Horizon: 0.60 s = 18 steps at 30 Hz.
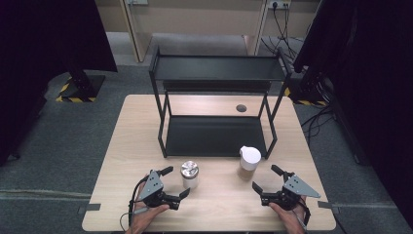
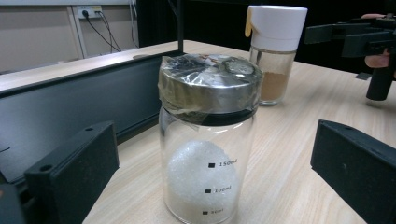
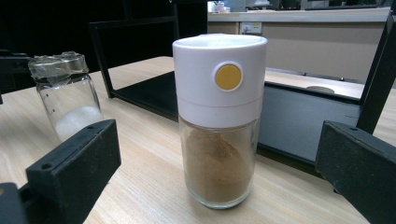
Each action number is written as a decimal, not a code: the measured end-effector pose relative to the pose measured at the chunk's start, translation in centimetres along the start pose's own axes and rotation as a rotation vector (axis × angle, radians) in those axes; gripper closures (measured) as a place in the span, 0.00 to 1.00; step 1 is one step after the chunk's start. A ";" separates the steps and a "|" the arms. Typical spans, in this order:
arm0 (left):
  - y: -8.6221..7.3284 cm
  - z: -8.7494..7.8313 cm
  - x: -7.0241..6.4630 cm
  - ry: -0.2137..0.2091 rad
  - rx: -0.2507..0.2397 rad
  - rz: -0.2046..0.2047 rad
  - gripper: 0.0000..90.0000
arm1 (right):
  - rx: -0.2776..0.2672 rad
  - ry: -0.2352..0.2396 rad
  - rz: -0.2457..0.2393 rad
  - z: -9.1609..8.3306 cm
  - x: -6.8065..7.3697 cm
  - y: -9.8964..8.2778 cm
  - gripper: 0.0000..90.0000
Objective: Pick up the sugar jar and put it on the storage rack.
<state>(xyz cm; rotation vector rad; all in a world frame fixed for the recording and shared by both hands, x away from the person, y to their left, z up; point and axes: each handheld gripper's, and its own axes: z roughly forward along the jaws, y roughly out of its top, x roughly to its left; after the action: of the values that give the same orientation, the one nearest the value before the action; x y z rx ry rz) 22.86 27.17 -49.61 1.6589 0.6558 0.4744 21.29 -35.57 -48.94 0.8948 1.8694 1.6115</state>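
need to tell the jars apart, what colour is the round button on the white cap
Yellow-orange, on the white cap of the brown powder jar; right gripper view shows it best.

black two-tier rack (image 1: 216,134), wooden table (image 1: 131,146)

A clear glass jar (image 1: 189,175) stands upright on the counter (image 1: 219,209), at about 7 o'clock from the counter's middle. Its metal lid is covered with crinkled plastic film, a mound of white grains fills its lower part, and printed volume marks run up its side. At 3 o'clock from it, well apart, a glass shaker (image 1: 249,163) also stands upright. It has a tall white cap with a round yellow button and holds brown powder.
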 end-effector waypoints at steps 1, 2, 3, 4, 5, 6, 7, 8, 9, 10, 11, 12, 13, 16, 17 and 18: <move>0.0 0.0 0.1 -0.002 0.000 -0.002 0.01 | 0.000 -0.001 0.000 0.0 0.0 0.0 0.00; 0.0 0.0 0.1 -0.002 0.002 -0.003 0.01 | 0.000 -0.002 0.001 0.0 0.0 0.0 0.00; 0.0 0.0 0.1 -0.002 0.002 -0.003 0.01 | -0.001 -0.002 0.002 0.0 0.0 0.0 0.01; 0.0 0.0 0.1 -0.001 0.003 -0.003 0.01 | -0.001 -0.002 0.003 0.0 0.0 0.0 0.00; 0.0 0.0 0.1 -0.001 0.002 -0.003 0.00 | -0.001 -0.002 0.004 0.0 0.0 0.0 0.00; 0.0 0.0 0.1 0.000 0.001 -0.003 0.00 | -0.001 -0.002 0.004 0.0 0.0 0.0 0.00; 0.0 0.0 0.1 0.001 0.001 -0.004 0.01 | -0.001 -0.002 0.005 0.0 0.0 0.0 0.01; 0.0 0.0 0.1 0.001 0.002 -0.005 0.00 | 0.000 0.000 0.004 0.0 0.0 0.0 0.00; 0.0 0.0 0.1 0.002 0.002 -0.006 0.01 | 0.001 0.000 0.004 0.1 0.1 0.0 0.01; 0.0 0.0 0.0 0.002 0.002 -0.005 0.00 | 0.001 0.000 0.005 0.1 0.1 0.0 0.00; 0.0 -0.1 0.0 0.003 0.000 -0.004 0.00 | 0.001 0.000 0.005 0.1 0.1 0.0 0.01; -0.1 -0.1 0.0 0.005 -0.002 -0.002 0.01 | 0.002 0.000 0.002 0.1 0.1 0.0 0.01; -0.1 -0.1 0.0 0.005 -0.007 -0.002 0.01 | 0.004 -0.003 0.001 0.1 0.2 0.0 0.01; -0.1 -0.2 -0.1 0.005 -0.006 -0.001 0.01 | 0.003 -0.005 0.000 0.1 0.2 0.0 0.01; -0.1 -0.2 -0.1 0.005 -0.008 -0.002 0.01 | 0.004 -0.004 0.002 0.1 0.2 0.0 0.00; -0.1 -0.2 -0.1 0.005 -0.008 -0.002 0.01 | 0.004 -0.004 0.001 0.1 0.2 0.0 0.00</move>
<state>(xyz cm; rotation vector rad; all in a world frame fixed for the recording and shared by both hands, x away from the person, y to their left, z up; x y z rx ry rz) 22.68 27.27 -49.69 1.6501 0.6584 0.4789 21.19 -35.34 -48.90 0.9002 1.8704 1.6066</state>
